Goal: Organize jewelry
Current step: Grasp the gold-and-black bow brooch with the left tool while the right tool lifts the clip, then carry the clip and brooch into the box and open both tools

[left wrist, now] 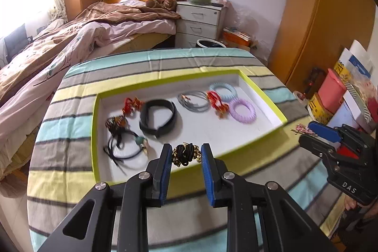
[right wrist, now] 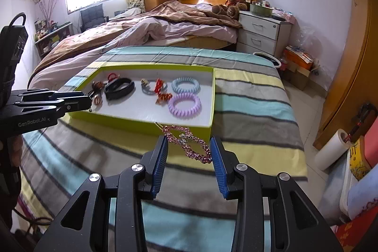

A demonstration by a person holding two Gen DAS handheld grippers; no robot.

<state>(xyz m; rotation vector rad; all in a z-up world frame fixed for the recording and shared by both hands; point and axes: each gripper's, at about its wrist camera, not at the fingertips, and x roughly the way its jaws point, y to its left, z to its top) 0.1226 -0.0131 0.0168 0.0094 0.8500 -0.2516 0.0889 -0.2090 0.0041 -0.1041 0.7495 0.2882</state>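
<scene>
L fingers (left wrist: pixel 186 155) pinching black-gold hair tie (left wrist: pixel 186 154) over tray (left wrist: pixel 95 134) for drop; R fingers (right wrist: pixel 189 149) gripping pink rhinestone clip (right wrist: pixel 189 144), waiting.

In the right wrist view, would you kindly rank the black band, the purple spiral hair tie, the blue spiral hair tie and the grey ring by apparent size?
1. Purple spiral hair tie, though it lies nearest the camera.
2. Black band and blue spiral hair tie: too alike to rank.
3. Grey ring, partly covered by a red piece.
</scene>
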